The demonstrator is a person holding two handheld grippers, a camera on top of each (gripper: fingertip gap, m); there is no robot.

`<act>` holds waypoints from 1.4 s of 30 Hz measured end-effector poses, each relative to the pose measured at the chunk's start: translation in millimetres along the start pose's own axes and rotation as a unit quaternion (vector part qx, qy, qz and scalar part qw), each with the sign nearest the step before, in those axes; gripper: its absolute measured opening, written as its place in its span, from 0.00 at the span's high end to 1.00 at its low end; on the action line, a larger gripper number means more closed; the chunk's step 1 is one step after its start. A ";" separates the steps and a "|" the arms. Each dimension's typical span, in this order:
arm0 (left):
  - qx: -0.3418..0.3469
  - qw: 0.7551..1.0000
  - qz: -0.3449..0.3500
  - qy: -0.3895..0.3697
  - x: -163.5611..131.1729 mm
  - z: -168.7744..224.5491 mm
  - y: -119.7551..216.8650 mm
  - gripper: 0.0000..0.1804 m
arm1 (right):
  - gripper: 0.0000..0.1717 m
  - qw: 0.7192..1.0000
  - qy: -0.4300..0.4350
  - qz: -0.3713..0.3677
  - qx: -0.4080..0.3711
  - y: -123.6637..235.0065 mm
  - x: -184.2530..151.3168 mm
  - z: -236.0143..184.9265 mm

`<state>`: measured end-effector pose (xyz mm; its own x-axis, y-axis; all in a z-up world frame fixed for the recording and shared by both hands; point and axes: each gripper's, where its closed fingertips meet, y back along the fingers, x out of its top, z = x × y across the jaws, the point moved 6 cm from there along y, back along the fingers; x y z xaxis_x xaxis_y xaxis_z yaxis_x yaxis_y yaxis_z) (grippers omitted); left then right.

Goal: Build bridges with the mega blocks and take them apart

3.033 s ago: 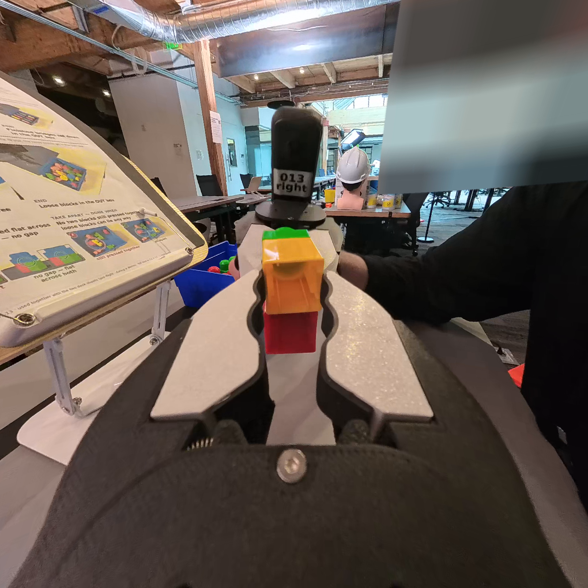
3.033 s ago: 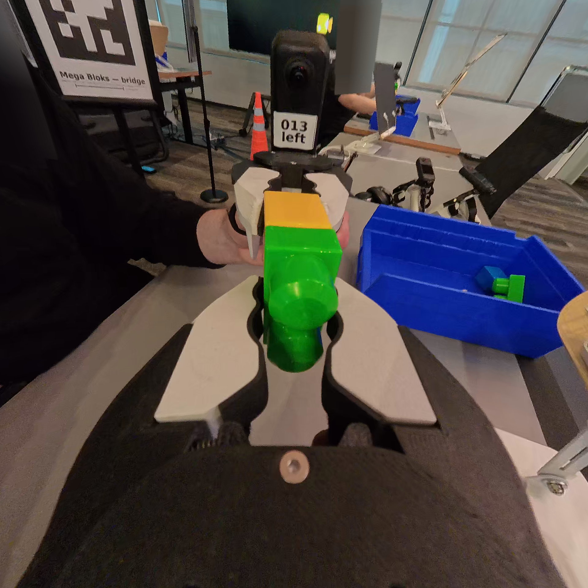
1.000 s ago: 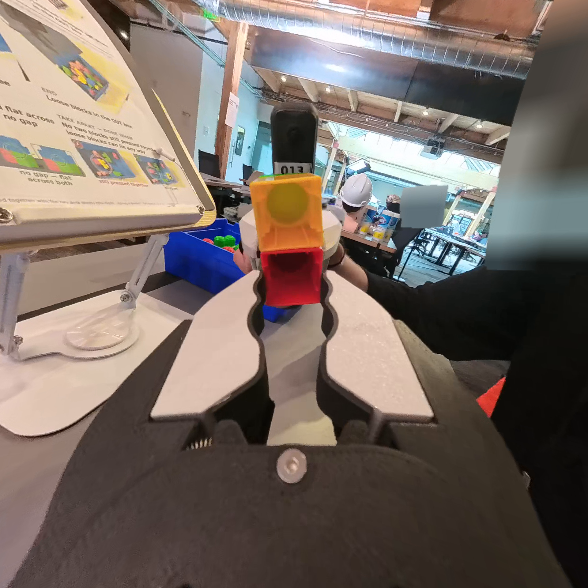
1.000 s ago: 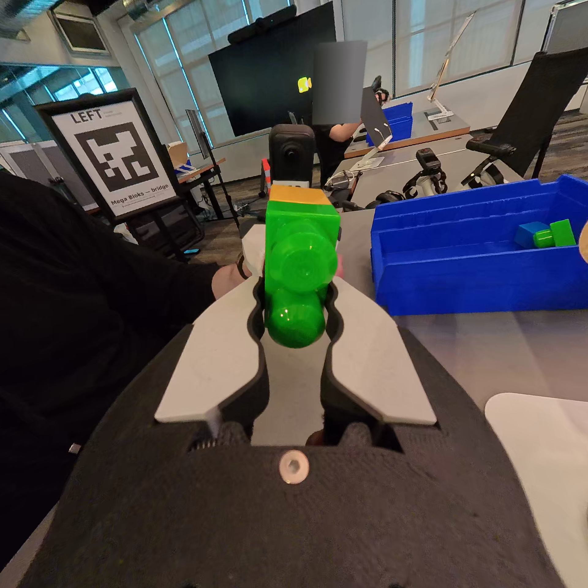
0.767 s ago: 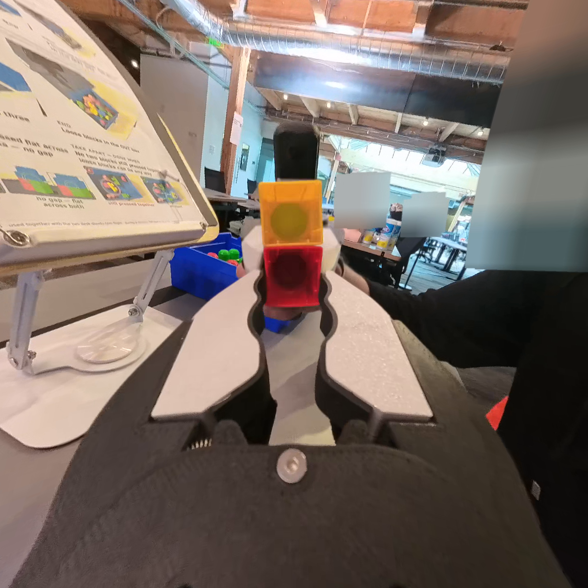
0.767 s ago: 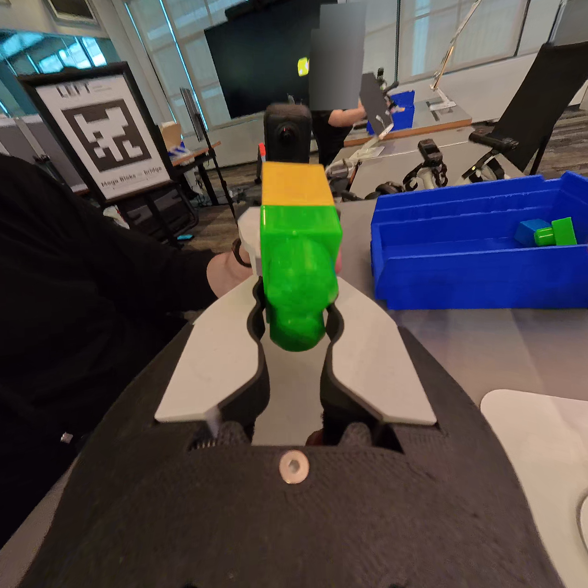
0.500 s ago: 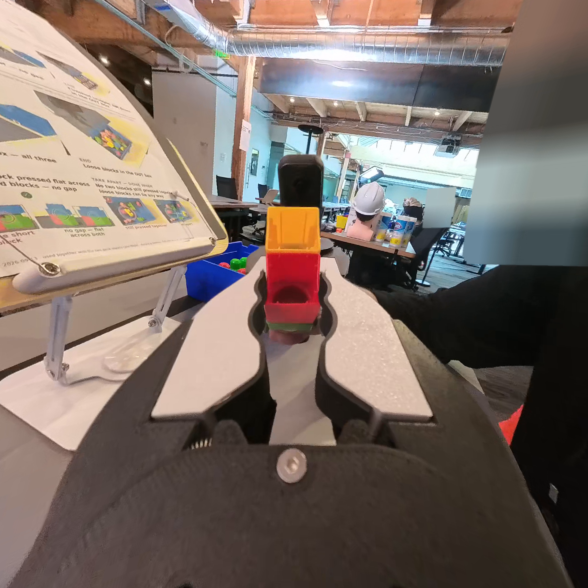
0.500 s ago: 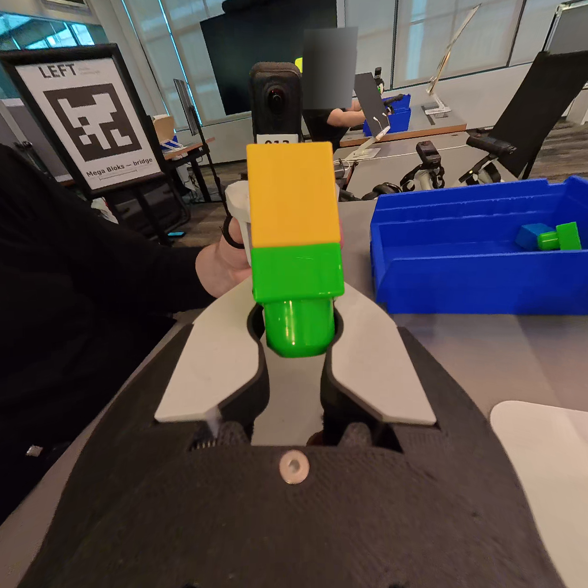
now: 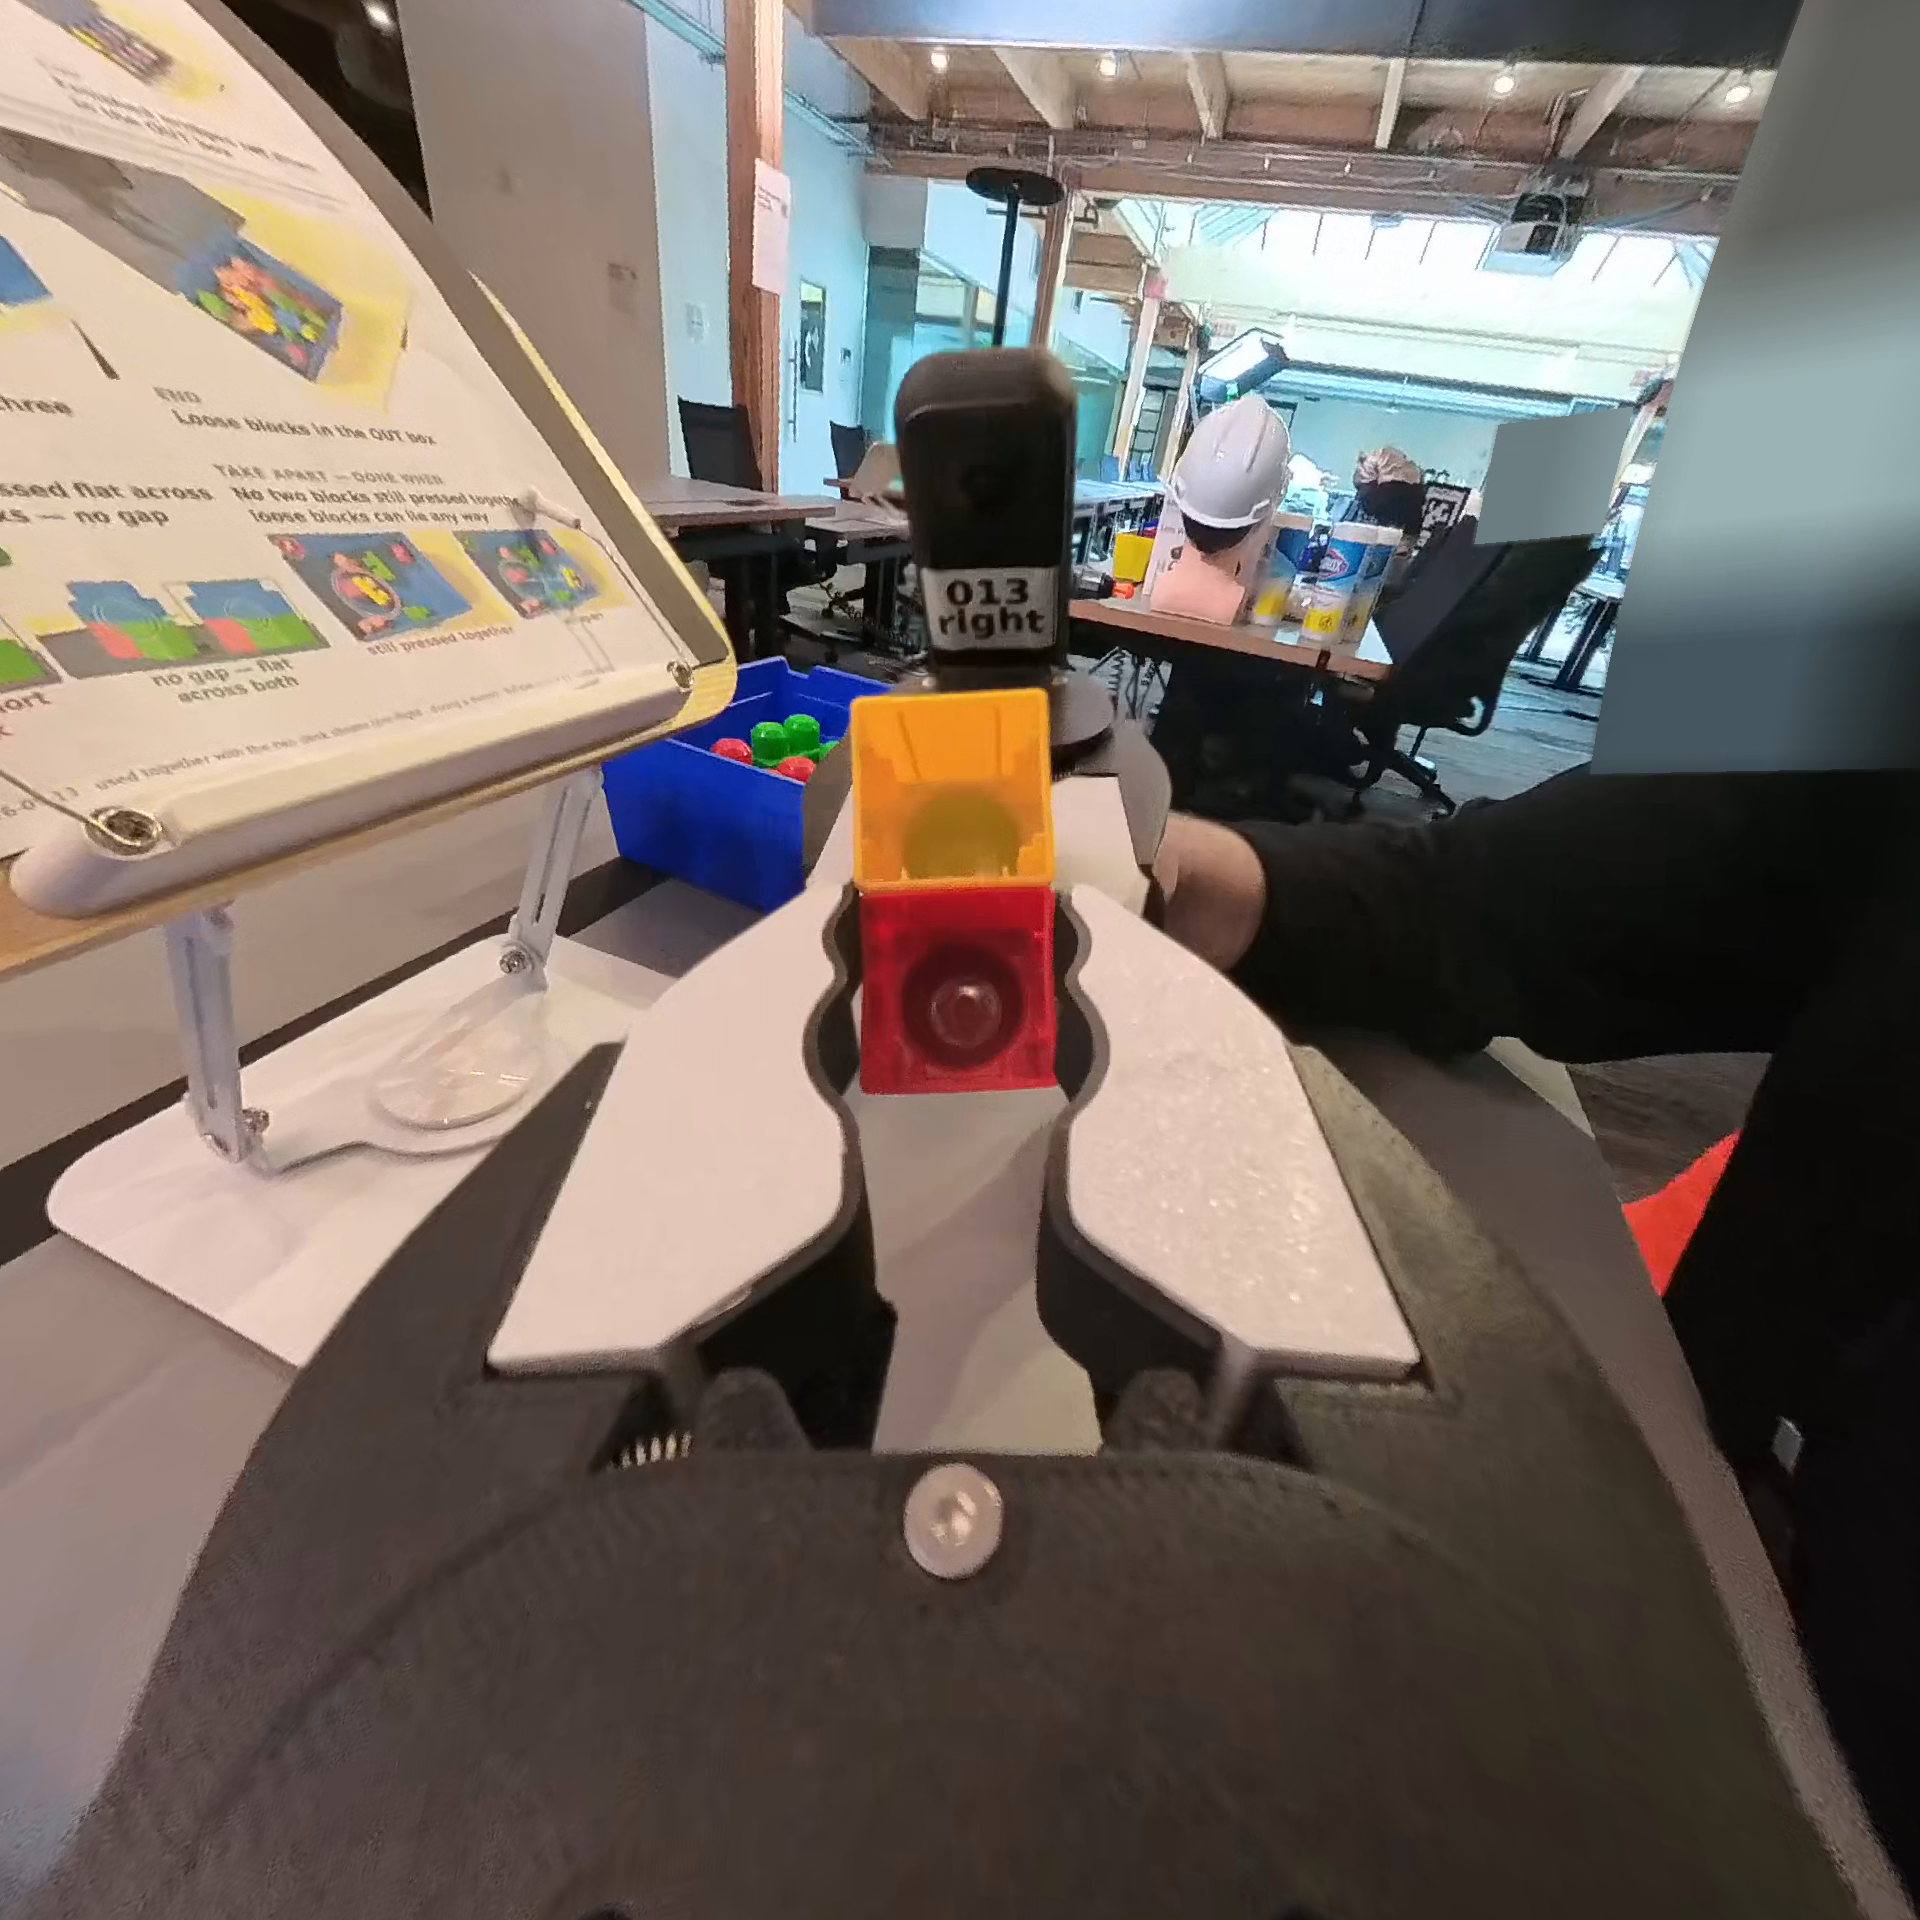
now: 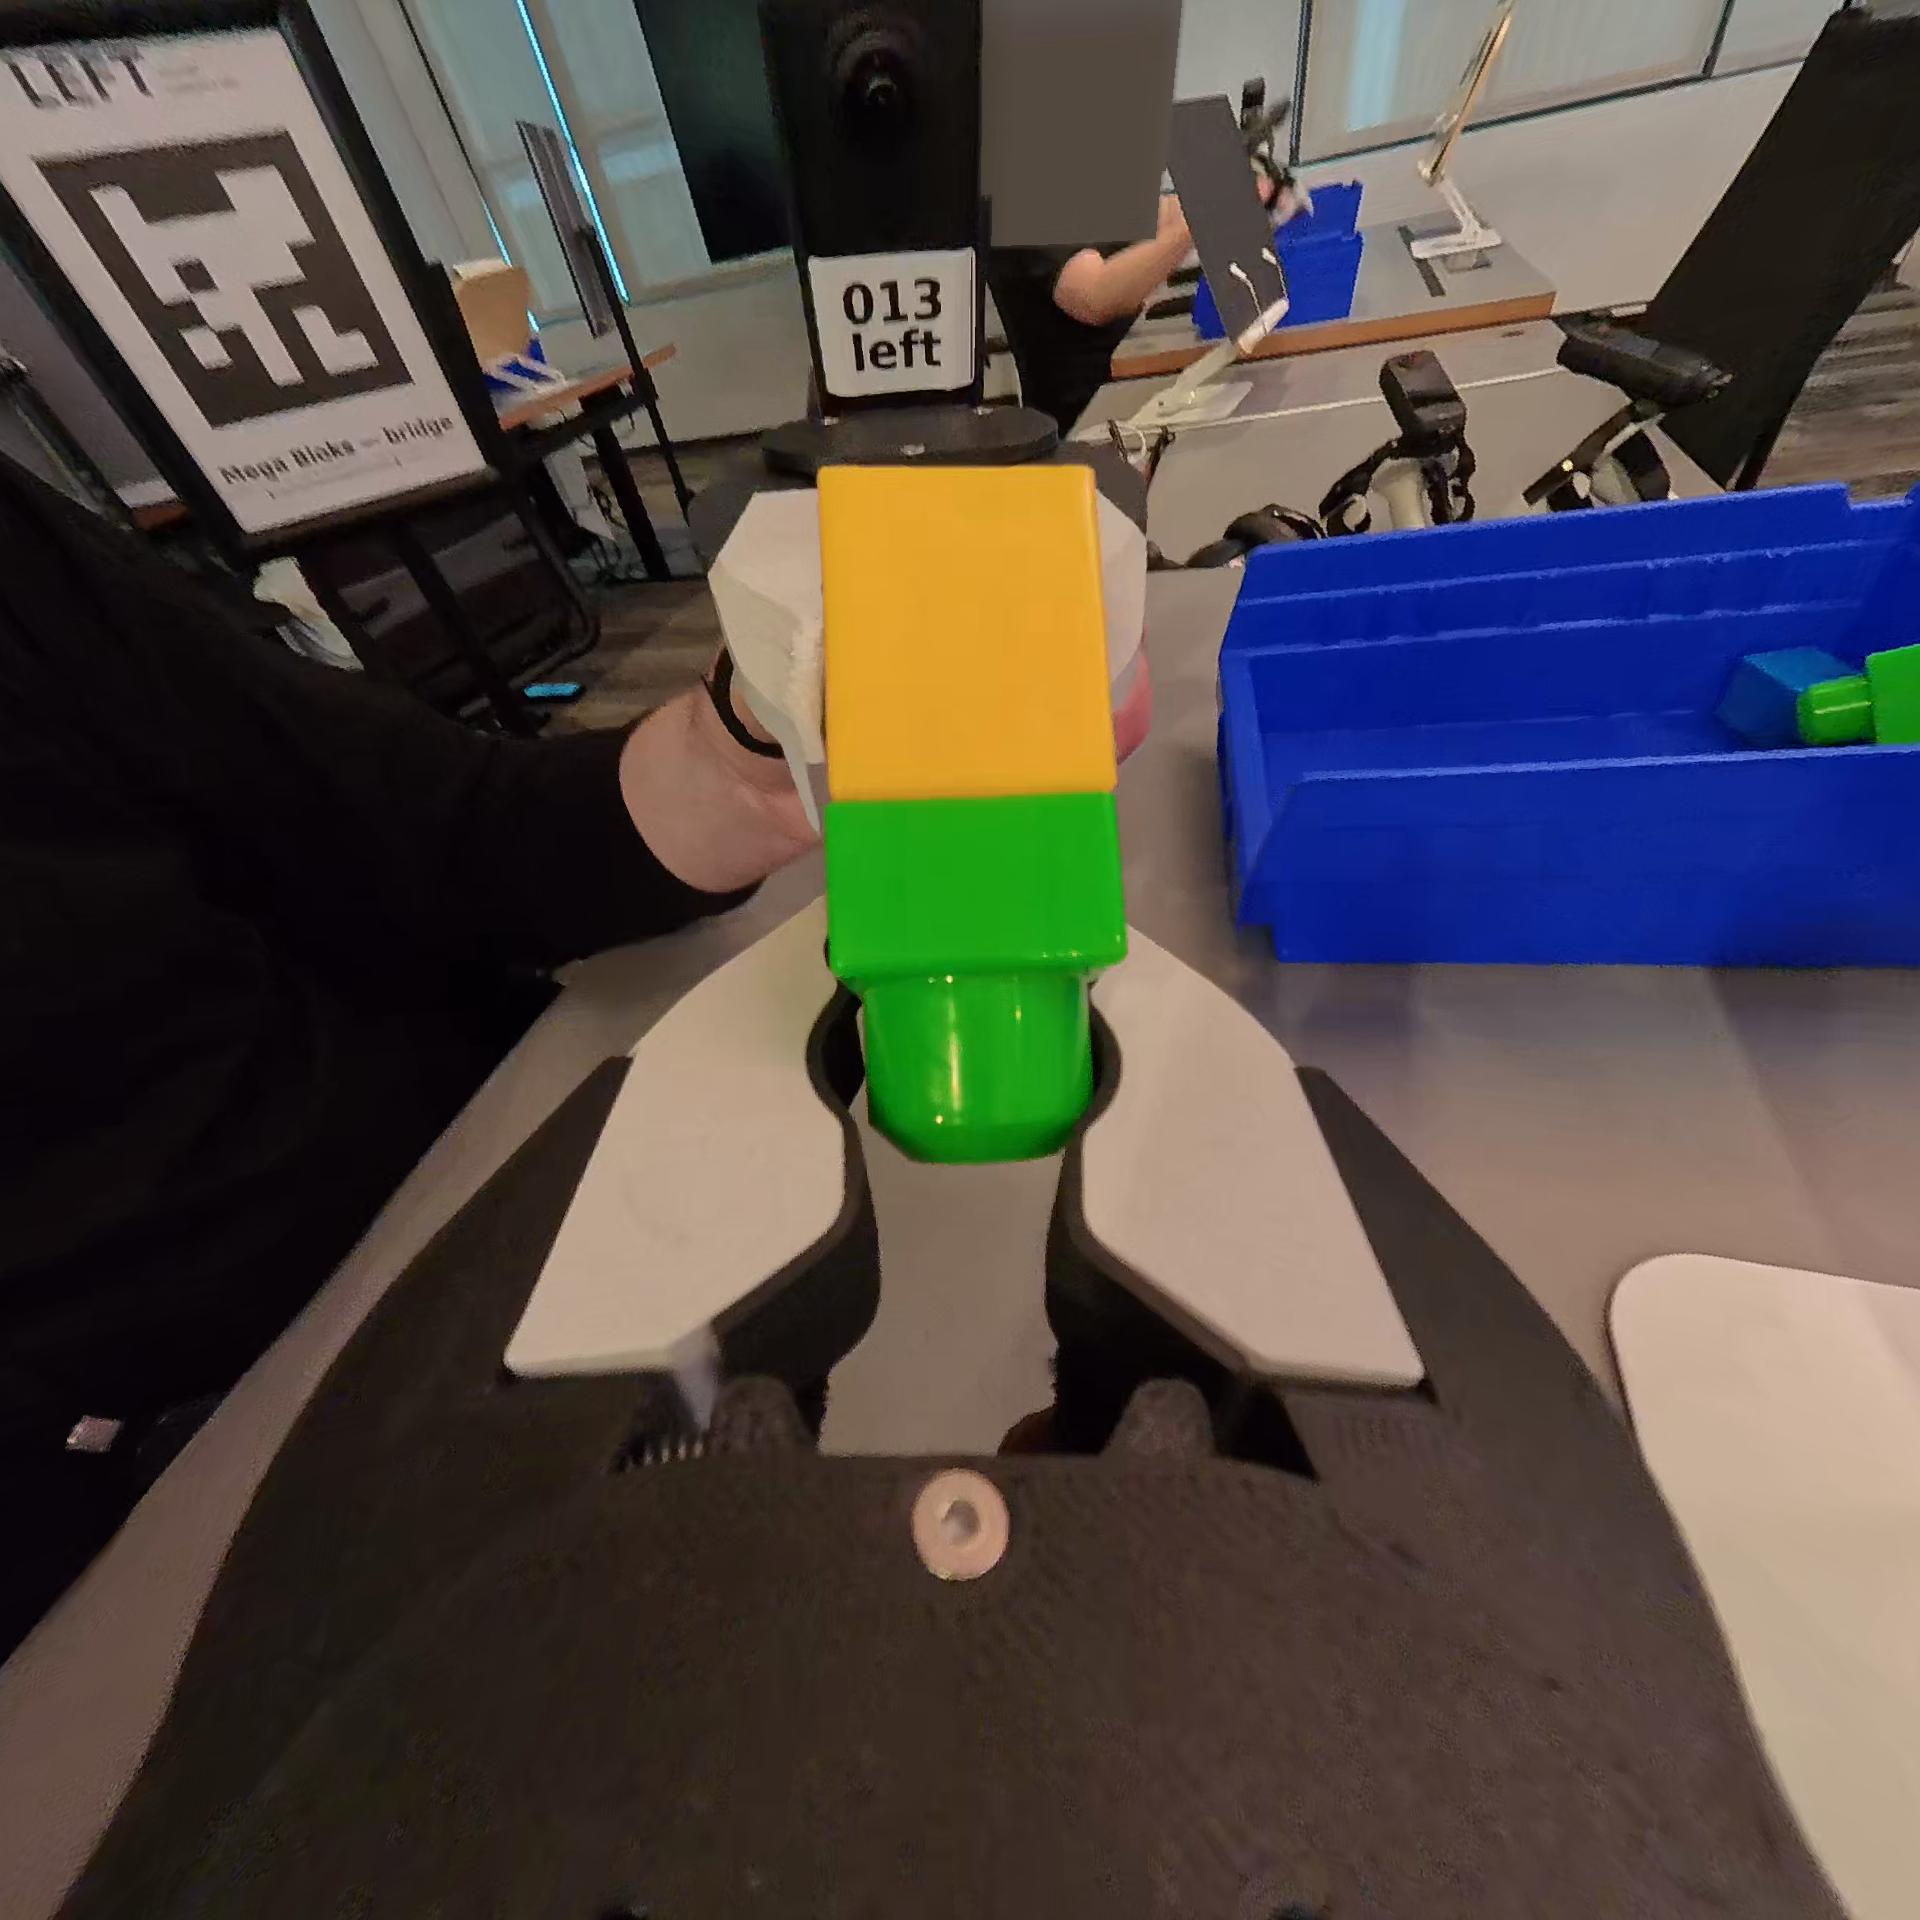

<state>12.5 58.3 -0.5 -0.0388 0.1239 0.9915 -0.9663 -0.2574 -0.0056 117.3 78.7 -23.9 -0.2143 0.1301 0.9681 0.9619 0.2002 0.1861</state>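
Observation:
A joined stack of a red, an orange and a green block hangs in the air between my two grippers, which face each other. In the left wrist view my left gripper [image 9: 956, 935] is shut on the red block [image 9: 956, 987], whose hollow underside faces the camera. The orange block [image 9: 951, 790] sits just beyond it. In the right wrist view my right gripper [image 10: 971, 966] is shut on the green block [image 10: 971, 883], with its stud [image 10: 977, 1060] between the fingers. The orange block [image 10: 966, 623] lies beyond, and the left gripper's fingers [image 10: 764, 623] show behind it.
A blue bin [image 9: 707, 821] with red and green blocks stands behind the instruction board [image 9: 260, 520] and its white base [image 9: 312, 1195]. Another blue bin [image 10: 1558, 831] holds a blue and a green block [image 10: 1829, 696]. A person's black sleeves [image 10: 312, 831] flank the grippers over the grey table [image 10: 1455, 1091]. My two grippers' fingertips are within a few centimetres of each other.
Both grippers kept hold of the stack while it swung and tilted between them. In the right view the orange block's side has turned up into view. The red block pivoted in the left grasp.

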 end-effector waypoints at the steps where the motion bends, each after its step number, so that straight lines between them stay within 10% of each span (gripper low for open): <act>1: 0.000 1.000 0.000 0.001 -1.6 -0.6 -0.4 0.81 | 0.79 1.000 0.005 -0.008 -0.006 -0.2 -1.0 0.6; 42: -0.011 0.999 -0.017 -0.032 -6.2 2.8 -4.4 0.81 | 0.78 0.992 0.075 -0.091 -0.048 0.0 1.4 -5.0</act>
<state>17.8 55.9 -6.3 0.0103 0.0698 0.9975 -0.9723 -0.2321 0.0263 117.9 74.0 -21.8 -0.3659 -0.0464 0.9295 0.9226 0.1130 0.3688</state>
